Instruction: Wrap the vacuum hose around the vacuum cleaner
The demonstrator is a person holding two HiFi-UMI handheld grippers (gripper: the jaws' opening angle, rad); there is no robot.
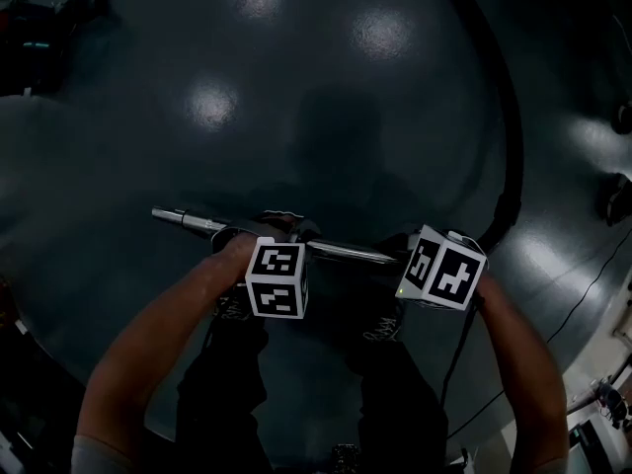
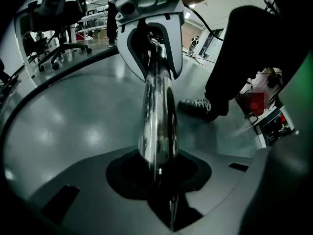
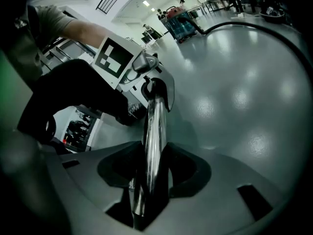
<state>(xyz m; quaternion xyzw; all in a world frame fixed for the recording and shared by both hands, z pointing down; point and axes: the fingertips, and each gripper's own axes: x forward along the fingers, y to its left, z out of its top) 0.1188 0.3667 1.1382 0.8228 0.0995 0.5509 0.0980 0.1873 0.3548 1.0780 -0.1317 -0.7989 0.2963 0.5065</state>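
A chrome wand tube (image 1: 197, 222) is held above the glossy grey floor (image 1: 296, 67), roughly level and lying across the head view from left to right. It is gripped by both tools. The left tool (image 1: 276, 240) is closed on the tube a little way in from its free left end, and in the left gripper view the tube (image 2: 156, 116) is seen seated in the notch between the jaws, with both pads pressed against it. The right tool (image 1: 420, 255) is closed on the same tube further to the right; in the right gripper view the tube (image 3: 152, 131) is clamped between the jaws in the same way and runs on toward the other tool's marker cube (image 3: 113, 57).

The black vacuum hose (image 1: 509, 136) is laid on the floor. It is seen curving down the right side of the head view in a wide arc that ends near the right tool, where the junction with the tube is hidden by the marker cube. The same hose is seen in the right gripper view as a dark line sweeping across the far floor (image 3: 254, 26).

The person's shoes (image 1: 380, 326) are planted on the floor just below the tube. A thin cable (image 1: 592, 284) is trailed over the floor at the right edge. Office chairs (image 2: 58, 23) are seen standing in the background of the left gripper view.
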